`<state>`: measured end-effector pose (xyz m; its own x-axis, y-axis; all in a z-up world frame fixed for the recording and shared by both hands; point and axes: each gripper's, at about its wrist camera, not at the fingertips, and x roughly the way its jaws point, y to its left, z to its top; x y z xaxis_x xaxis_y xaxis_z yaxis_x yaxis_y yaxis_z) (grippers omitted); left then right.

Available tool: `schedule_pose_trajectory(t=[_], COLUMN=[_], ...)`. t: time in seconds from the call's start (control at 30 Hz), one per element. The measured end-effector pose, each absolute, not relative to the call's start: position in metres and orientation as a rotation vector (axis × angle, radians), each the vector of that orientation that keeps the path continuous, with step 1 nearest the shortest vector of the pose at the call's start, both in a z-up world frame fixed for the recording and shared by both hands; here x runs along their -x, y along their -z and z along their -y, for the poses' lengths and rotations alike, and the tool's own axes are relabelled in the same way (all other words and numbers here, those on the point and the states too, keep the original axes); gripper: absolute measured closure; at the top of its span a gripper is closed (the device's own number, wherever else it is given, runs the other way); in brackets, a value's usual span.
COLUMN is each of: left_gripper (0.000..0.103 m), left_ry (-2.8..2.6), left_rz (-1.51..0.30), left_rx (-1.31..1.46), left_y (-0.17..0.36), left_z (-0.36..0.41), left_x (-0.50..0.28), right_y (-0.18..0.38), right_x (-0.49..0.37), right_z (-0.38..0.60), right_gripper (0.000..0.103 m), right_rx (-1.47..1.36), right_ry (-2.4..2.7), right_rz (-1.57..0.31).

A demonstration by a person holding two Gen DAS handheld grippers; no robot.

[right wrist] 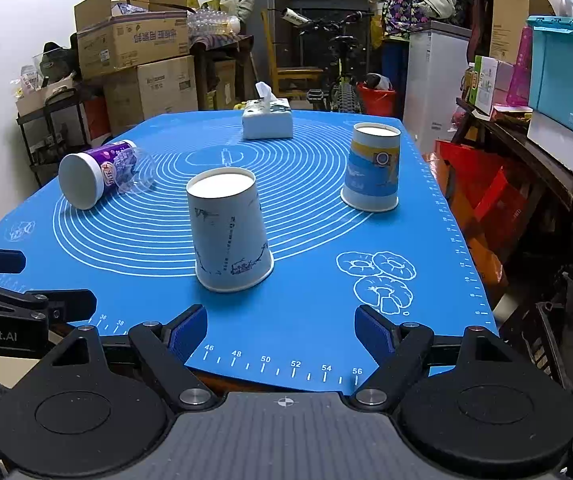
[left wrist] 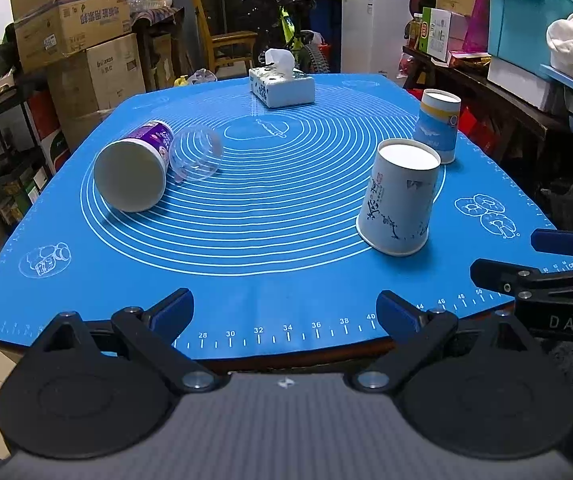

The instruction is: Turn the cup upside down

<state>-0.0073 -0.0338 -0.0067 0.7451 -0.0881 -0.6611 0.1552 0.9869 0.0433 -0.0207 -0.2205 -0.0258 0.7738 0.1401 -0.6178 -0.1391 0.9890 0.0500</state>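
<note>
left tongs [left wrist: 285, 312] wide open, right tongs [right wrist: 281, 330] too — empty

Lighting: even, indoor, overhead; soft short shadows beside cups [left wrist: 400, 200] on mat [left wrist: 286, 280]. Focus was sharp. Fisheye bending and dark vignetting marked the corners.

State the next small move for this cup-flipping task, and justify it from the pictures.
Probably advance the open left gripper toward the purple cup lying on its side at the mat's left. The white ink-print cup and blue cup already stand rim-down, and both grippers are empty.
</note>
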Motion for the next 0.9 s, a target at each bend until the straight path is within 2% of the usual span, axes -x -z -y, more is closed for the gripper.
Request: schedule_pose_trajectory(t=[0.9], left_gripper=[0.006], left_ry=[0.127], left_rz=[-0.722], left_rx=[-0.099], left_y=[0.0065], left_z=[0.0340], left_x=[0.0073], right_y=[0.0283], right_x=[0.0224], right_z=[0.2228], right_gripper=[0.020], right_rx=[-0.009], right_ry=[-0.153], right_rz=[-0.682])
